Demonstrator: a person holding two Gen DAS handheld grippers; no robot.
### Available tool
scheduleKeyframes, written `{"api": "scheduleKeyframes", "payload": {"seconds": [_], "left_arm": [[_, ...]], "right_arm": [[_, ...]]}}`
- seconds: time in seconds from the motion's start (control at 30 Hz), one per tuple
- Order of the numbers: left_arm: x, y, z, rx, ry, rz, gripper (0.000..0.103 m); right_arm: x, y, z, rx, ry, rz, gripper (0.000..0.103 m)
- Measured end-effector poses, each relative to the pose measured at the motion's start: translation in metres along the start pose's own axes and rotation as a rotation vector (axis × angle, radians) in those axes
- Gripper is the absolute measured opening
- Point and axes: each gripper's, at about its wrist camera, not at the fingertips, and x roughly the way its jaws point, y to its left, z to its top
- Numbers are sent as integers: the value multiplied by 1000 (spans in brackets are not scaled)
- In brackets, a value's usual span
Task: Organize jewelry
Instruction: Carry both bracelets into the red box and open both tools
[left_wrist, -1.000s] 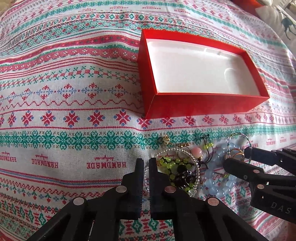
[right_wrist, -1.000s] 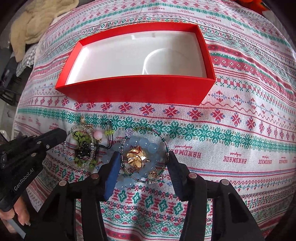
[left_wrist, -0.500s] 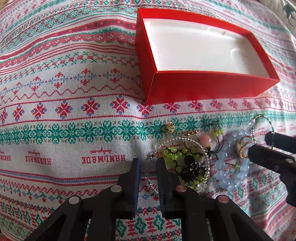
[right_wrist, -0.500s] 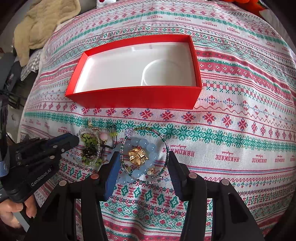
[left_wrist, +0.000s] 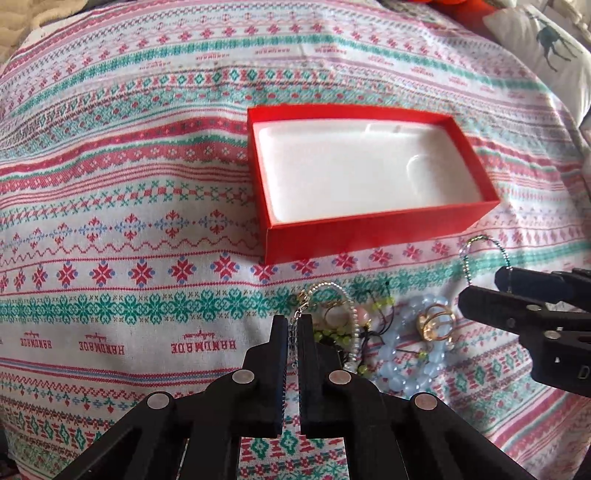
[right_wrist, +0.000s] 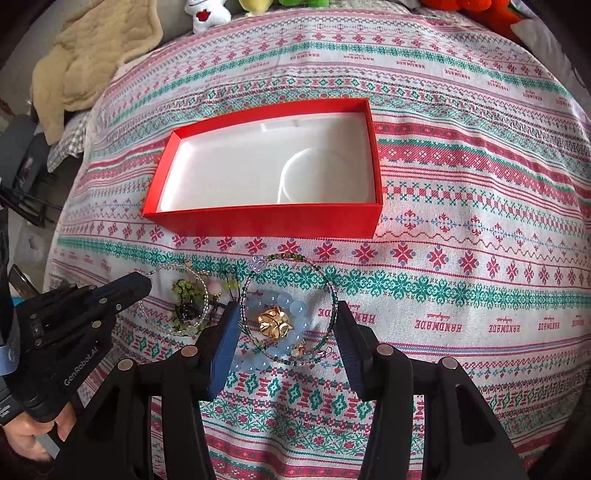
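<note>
An open red box (left_wrist: 369, 236) with a white lining lies on the patterned cloth; it also shows in the right wrist view (right_wrist: 266, 221). My left gripper (left_wrist: 293, 325) is shut on the clear beaded bracelet (left_wrist: 347, 295), pinching its strand at the left side. In the right wrist view that bracelet (right_wrist: 201, 284) rings green and black beads. My right gripper (right_wrist: 286, 321) is open, its fingers either side of a pale blue bead bracelet (right_wrist: 295, 308), a gold ring (right_wrist: 273, 323) and a thin green beaded loop (right_wrist: 334, 291).
The patterned cloth (right_wrist: 461, 258) covers a rounded surface. A beige blanket (right_wrist: 92, 55) and soft toys (right_wrist: 207, 14) lie past its far edge. A pillow with a deer print (left_wrist: 546, 44) is at the far right in the left wrist view.
Both grippers have pulled back and up from the box. The left gripper's fingers have closed on the clear bracelet's strand. The right gripper stays open over the blue beads.
</note>
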Motion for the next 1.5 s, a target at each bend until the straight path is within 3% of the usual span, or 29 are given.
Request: {"api": "scheduleKeyframes", "payload": {"seconds": [0.5,0.77,0.97,1.27,1.5], "left_arm": [[-51,-17,50,-72,-193,-160,0],[-22,-19,74,-139,-213,-270,0],[13,-1,73,-198,-151,-183,0],[22,4,73,-163,-149,-83,1],[12,-2,73,-119,-146,-46,36]], "right_arm": [[-24,-8,31,37,-104,50,53],[-24,-17,48,16,-165,62,54],[-6,-20,59,-2,-171,50,54],[11,-15,68,-14,-181,55,56],[4,-13,66,-23,-189,65,65]]}}
